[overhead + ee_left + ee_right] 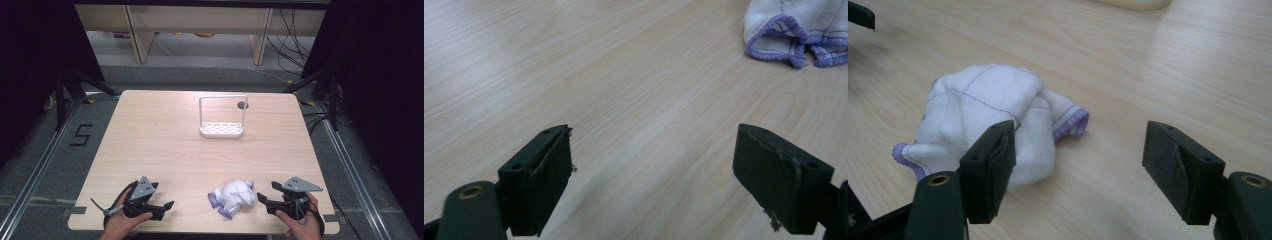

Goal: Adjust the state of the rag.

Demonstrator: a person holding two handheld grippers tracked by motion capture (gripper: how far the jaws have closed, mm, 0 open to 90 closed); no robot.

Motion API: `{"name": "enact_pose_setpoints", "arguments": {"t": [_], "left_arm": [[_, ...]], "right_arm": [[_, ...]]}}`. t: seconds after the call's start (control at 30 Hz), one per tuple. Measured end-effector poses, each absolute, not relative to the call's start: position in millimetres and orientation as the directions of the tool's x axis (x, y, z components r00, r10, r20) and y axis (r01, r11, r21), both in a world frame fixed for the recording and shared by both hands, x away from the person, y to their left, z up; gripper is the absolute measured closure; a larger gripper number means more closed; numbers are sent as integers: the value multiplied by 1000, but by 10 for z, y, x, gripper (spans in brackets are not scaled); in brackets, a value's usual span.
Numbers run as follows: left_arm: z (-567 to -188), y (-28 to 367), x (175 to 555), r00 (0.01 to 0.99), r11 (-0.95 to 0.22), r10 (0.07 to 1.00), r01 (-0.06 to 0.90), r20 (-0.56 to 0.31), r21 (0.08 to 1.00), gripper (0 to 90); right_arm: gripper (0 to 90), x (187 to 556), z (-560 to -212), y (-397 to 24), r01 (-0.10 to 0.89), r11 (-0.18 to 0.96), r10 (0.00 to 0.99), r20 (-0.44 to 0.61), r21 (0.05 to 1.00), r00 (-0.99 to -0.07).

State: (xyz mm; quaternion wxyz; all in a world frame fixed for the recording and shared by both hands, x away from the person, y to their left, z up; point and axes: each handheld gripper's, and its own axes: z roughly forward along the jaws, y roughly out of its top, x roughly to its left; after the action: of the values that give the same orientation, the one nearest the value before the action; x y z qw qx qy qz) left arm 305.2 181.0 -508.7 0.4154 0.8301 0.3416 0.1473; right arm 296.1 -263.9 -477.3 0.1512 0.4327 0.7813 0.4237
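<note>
While both hands rest near the table's [150, 130] front edge, the crumpled white cloth [234, 196] lies between them — just beside the right gripper [263, 200], whose jaws gape empty toward it; the left gripper [162, 209] waits apart, likewise wide and empty — probably to share the lift.
</note>
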Motion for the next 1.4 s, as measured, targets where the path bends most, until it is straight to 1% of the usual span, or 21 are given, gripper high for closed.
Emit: {"name": "enact_pose_setpoints", "arguments": {"t": [0.1,0.13,0.27,0.3,0.33,0.37,0.43,0.53,0.57,0.7,0.73,0.77,0.83,0.9,1.0,1.03,1.07,1.2,1.23,1.3,1.4], "left_arm": [[-5084,1798,3051,720,-426,693,450,-37,785,151],[-5093,1759,3034,709,-386,701,461,-71,799,151],[-5094,1669,3026,747,-408,661,437,-71,802,152],[-5099,1625,3016,743,-383,662,443,-93,811,152],[-5088,1616,3024,754,-406,652,433,-77,805,154],[-5088,1585,3026,758,-393,647,431,-89,812,163],[-5084,1527,3029,765,-388,636,429,-100,816,175],[-5078,1414,3041,786,-410,612,412,-90,814,201],[-5073,1380,3056,798,-434,599,396,-69,809,211],[-5066,1192,3097,824,-439,562,371,-72,818,239],[-5069,1135,3120,832,-439,549,363,-74,822,246],[-5070,1101,3134,838,-440,540,354,-72,825,254],[-5079,1014,3161,843,-450,534,344,-61,824,264],[-5107,923,3192,850,-451,523,337,-61,827,283],[-5120,822,3250,865,-464,499,320,-55,826,322],[-5120,798,3276,872,-478,487,310,-45,822,337],[-5133,761,3287,872,-471,488,309,-48,827,348],[-5162,672,3343,885,-502,465,261,4,825,427],[-5162,672,3343,885,-502,465,261,4,825,461],[-5181,641,3351,886,-509,464,263,5,820,471],[-5197,588,3344,893,-519,451,254,8,816,519]], "right_arm": [[330,2963,-4761,-2633,523,283,793,111,804,-599],[339,2955,-4753,-2622,523,284,791,112,803,-602],[361,2911,-4709,-2553,502,316,778,83,805,-623],[364,2903,-4703,-2538,493,323,779,69,808,-623],[370,2881,-4693,-2512,512,311,782,91,801,-616],[373,2891,-4690,-2513,493,325,774,73,807,-629],[376,2888,-4687,-2495,487,319,768,79,813,-636],[383,2873,-4687,-2473,492,333,765,74,804,-639],[386,2870,-4688,-2468,492,335,764,74,803,-642],[389,2881,-4696,-2456,465,348,750,56,814,-659],[390,2884,-4699,-2458,465,346,751,57,815,-658],[390,2863,-4696,-2446,495,328,757,90,804,-647],[391,2883,-4699,-2463,461,347,750,54,817,-660],[392,2866,-4704,-2444,484,327,753,86,812,-652],[392,2880,-4703,-2450,461,359,739,55,812,-672],[392,2874,-4706,-2440,474,352,739,71,807,-670],[392,2871,-4704,-2443,469,359,746,54,807,-664],[392,2878,-4716,-2439,482,358,735,77,800,-674],[392,2878,-4716,-2439,482,358,735,77,800,-674],[393,2878,-4717,-2440,481,356,737,75,801,-671],[391,2878,-4722,-2440,474,362,738,63,803,-671]]}}
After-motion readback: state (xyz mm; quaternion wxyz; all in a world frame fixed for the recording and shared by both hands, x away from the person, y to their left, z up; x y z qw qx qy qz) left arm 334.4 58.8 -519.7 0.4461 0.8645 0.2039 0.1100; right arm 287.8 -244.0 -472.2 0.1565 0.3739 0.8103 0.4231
